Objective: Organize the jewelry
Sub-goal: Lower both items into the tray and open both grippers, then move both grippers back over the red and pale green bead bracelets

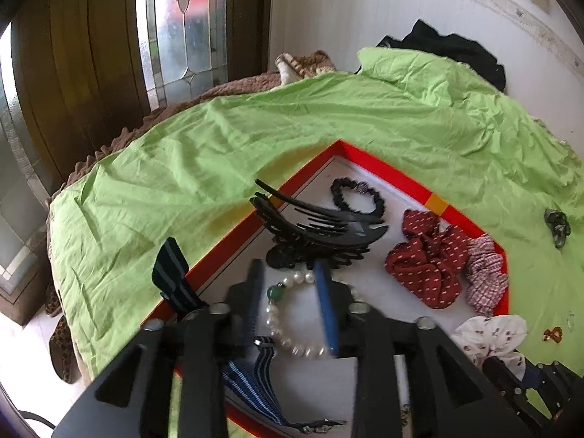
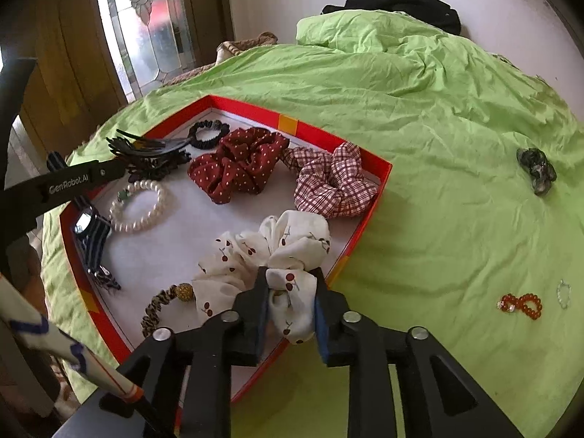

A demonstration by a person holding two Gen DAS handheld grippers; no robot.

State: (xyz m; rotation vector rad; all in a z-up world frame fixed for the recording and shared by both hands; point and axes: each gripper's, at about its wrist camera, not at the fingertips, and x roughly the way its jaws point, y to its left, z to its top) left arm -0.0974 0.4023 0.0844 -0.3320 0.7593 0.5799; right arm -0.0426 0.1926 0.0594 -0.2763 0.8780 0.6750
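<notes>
A red-walled tray [image 2: 368, 215] with a white floor lies on the green sheet. My right gripper [image 2: 290, 277] is shut on a white cherry-print scrunchie [image 2: 288, 244] over the tray's near right corner. My left gripper [image 1: 290, 273] hangs open over the tray, its fingers [image 1: 325, 303] straddling a pearl bracelet [image 1: 288, 328] lying on the tray floor. A black claw clip [image 1: 310, 230] lies just beyond the fingertips. The tray also holds a dark red dotted scrunchie [image 2: 237, 164], a plaid scrunchie [image 2: 332, 182], a black hair tie [image 2: 208, 133], a striped watch band [image 2: 91, 241] and a leopard hair tie [image 2: 160, 308].
On the sheet right of the tray lie a dark green clip [image 2: 536, 171], an orange bead bracelet [image 2: 520, 304] and a small clear ring [image 2: 564, 294]. Black clothing [image 2: 398, 5] lies at the bed's far edge by the white wall. A wooden door with glass stands at the left.
</notes>
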